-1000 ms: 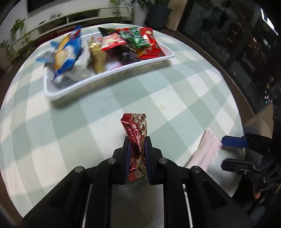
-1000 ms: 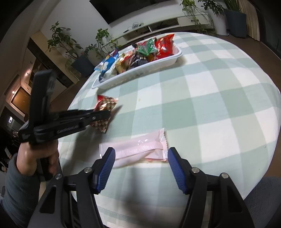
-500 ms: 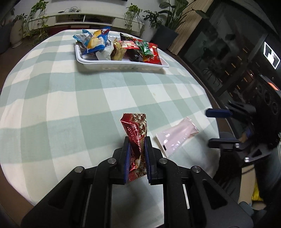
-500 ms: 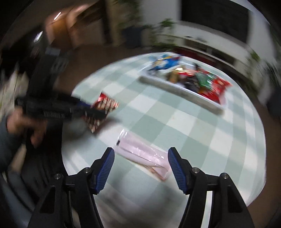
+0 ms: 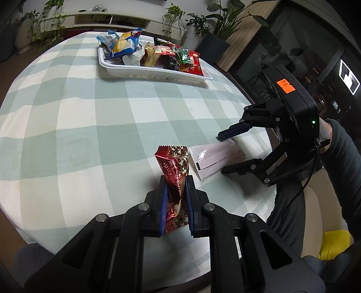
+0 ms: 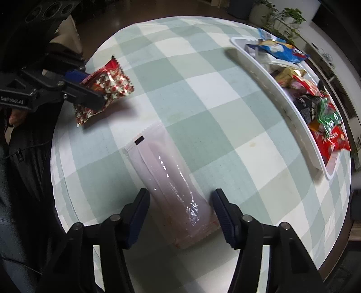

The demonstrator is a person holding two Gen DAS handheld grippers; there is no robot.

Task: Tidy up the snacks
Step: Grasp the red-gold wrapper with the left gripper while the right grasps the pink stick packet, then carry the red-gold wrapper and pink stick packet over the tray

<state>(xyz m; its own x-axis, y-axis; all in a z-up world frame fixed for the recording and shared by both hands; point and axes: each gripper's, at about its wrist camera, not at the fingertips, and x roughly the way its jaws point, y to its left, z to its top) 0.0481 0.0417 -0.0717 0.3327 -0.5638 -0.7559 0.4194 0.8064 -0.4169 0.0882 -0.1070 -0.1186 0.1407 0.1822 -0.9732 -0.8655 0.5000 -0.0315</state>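
Observation:
My left gripper (image 5: 175, 187) is shut on a red and gold snack packet (image 5: 174, 171), held above the checked tablecloth; it also shows in the right wrist view (image 6: 106, 86). My right gripper (image 6: 180, 202) is open, its jaws on either side of a pale pink snack packet (image 6: 171, 180) lying flat on the table. In the left wrist view the right gripper (image 5: 224, 153) straddles the pink packet (image 5: 214, 157). A white tray (image 5: 158, 73) full of several snack bags stands at the far side of the table, and shows in the right wrist view (image 6: 286, 106).
The round table carries a green and white checked cloth (image 5: 90, 117). Potted plants (image 5: 216, 27) and a low white shelf (image 5: 94, 20) stand beyond the table. A person's arm in a dark sleeve (image 5: 334, 162) is at the right edge.
My right gripper has swung round and come down over the pink packet, jaws now on either side of it. My left gripper has kept its hold on the red packet and turned a little.

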